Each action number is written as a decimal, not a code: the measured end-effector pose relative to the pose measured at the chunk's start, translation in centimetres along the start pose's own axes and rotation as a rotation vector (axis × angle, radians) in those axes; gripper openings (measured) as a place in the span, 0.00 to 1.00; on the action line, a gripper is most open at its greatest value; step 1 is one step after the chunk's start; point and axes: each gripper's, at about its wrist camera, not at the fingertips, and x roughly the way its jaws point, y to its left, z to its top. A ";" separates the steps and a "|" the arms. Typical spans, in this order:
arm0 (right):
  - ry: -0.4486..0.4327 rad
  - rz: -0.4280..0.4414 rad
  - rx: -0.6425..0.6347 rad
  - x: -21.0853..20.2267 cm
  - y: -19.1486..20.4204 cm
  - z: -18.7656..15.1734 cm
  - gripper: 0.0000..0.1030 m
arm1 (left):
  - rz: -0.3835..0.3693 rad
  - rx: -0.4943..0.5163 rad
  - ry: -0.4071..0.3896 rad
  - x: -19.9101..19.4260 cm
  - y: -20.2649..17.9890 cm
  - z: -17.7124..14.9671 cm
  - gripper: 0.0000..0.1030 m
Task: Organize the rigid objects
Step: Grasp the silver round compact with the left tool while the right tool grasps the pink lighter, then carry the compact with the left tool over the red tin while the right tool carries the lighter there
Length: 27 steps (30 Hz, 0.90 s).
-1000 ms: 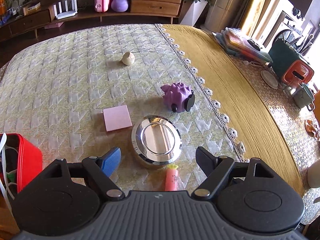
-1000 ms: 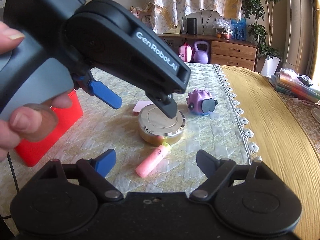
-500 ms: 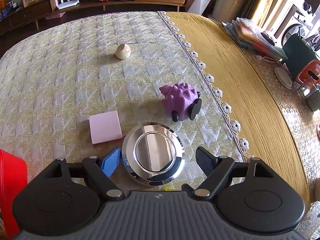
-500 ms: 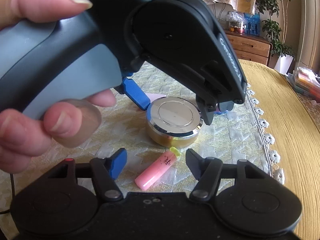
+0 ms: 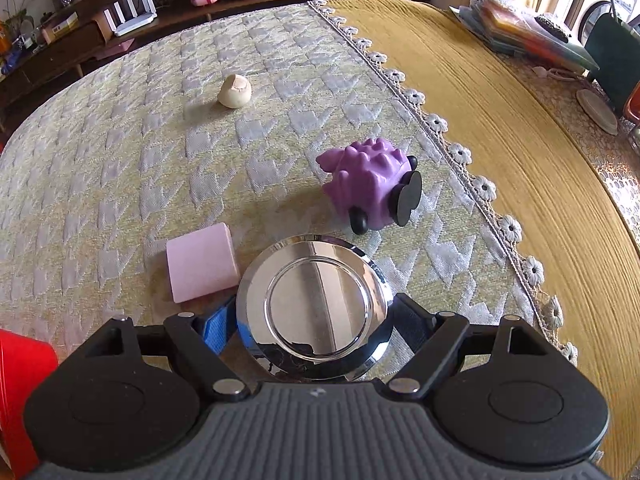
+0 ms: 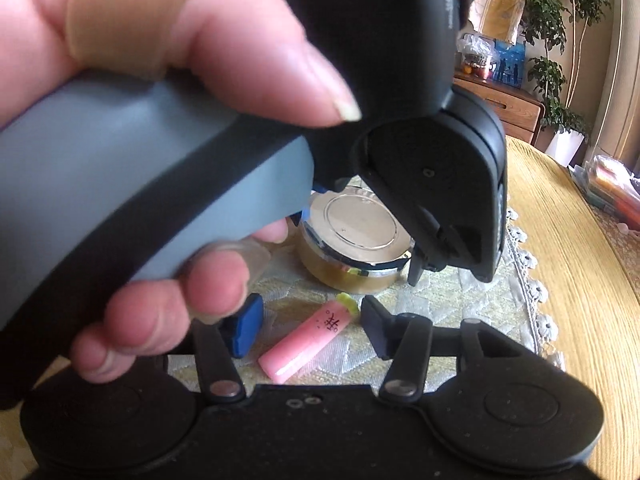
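A round tin with a mirror-bright lid [image 5: 314,300] sits on the patterned cloth between the fingers of my left gripper [image 5: 314,326]. The blue pad [image 5: 218,326] and the dark pad touch its sides, so the gripper is shut on it. The tin also shows in the right wrist view [image 6: 356,236], under the left gripper's body. A pink tube with a yellow cap [image 6: 308,340] lies between the open fingers of my right gripper [image 6: 310,330], untouched. A purple spiky toy car [image 5: 370,188], a pink square block [image 5: 200,262] and a cream shell-like lump [image 5: 235,91] lie beyond the tin.
A red box [image 5: 20,380] stands at the left edge. The lace border of the cloth [image 5: 460,154] runs along the right, with yellow tablecloth [image 5: 540,160] beyond. Stacked folders [image 5: 520,32] lie at the far right. The person's hand [image 6: 180,80] fills the right wrist view's left.
My left gripper has moved forward and down over the tin and closed on its sides. My right gripper has closed in on the pink tube and narrowed a little.
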 end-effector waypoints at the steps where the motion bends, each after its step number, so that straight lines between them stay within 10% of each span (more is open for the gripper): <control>1: -0.001 -0.001 0.002 -0.1 0.0 0.0 0.48 | 0.005 0.001 -0.005 0.0 0.1 0.0 0.80; 11: -0.005 -0.026 0.065 -1.4 -0.9 -0.7 0.15 | -0.006 -0.007 -0.038 -0.4 0.9 -0.7 0.78; 27: -0.054 0.047 0.361 -5.3 -6.5 -1.4 0.15 | -0.070 -0.071 -0.091 -4.2 4.1 -3.1 0.77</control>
